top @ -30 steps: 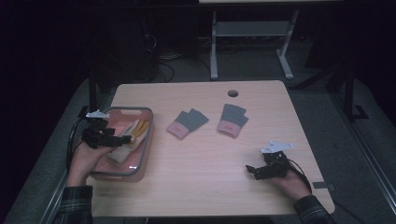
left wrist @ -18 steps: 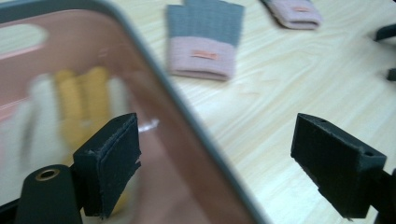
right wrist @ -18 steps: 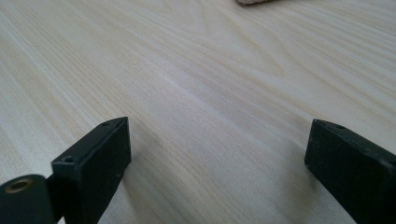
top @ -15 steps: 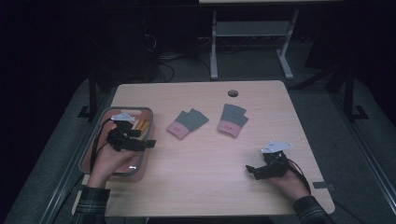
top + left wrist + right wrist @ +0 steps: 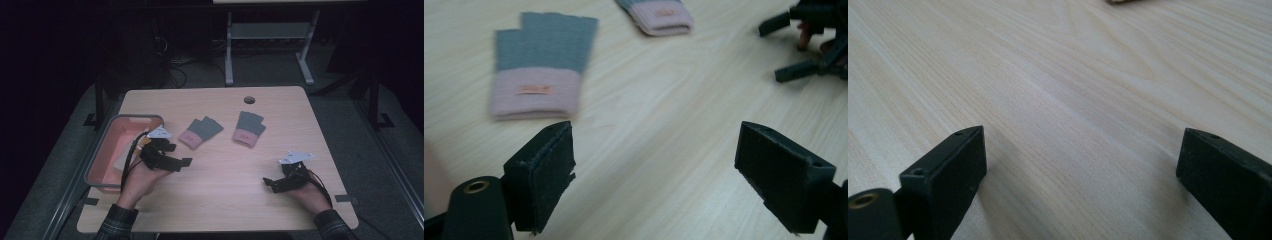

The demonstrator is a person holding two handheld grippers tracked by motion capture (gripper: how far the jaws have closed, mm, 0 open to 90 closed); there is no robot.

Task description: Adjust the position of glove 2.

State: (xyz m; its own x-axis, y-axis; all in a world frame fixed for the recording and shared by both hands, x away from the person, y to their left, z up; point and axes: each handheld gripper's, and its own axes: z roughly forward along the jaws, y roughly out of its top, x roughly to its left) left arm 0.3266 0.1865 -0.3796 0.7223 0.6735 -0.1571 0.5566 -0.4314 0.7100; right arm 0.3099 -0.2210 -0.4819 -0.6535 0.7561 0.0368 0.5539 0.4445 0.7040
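Two grey fingerless gloves with pink cuffs lie flat on the wooden table (image 5: 220, 200). The left glove (image 5: 200, 132) (image 5: 541, 64) is just ahead of my left gripper (image 5: 184, 164) (image 5: 669, 185), which is open and empty, low over the table beside the bin. The right glove (image 5: 249, 128) (image 5: 656, 14) lies farther toward the middle. My right gripper (image 5: 269, 183) (image 5: 1083, 185) is open with nothing between its jaws, resting near the front right of the table; it also appears far off in the left gripper view (image 5: 809, 45).
A grey-rimmed bin (image 5: 102, 150) with a pink inside and light-coloured contents stands at the table's left edge. A dark round grommet (image 5: 248, 100) sits near the far edge. A metal stand (image 5: 270, 35) and cables lie on the dark floor behind.
My left gripper has come out of the bin and moved right onto the table toward the left glove. The right gripper has stayed in place.
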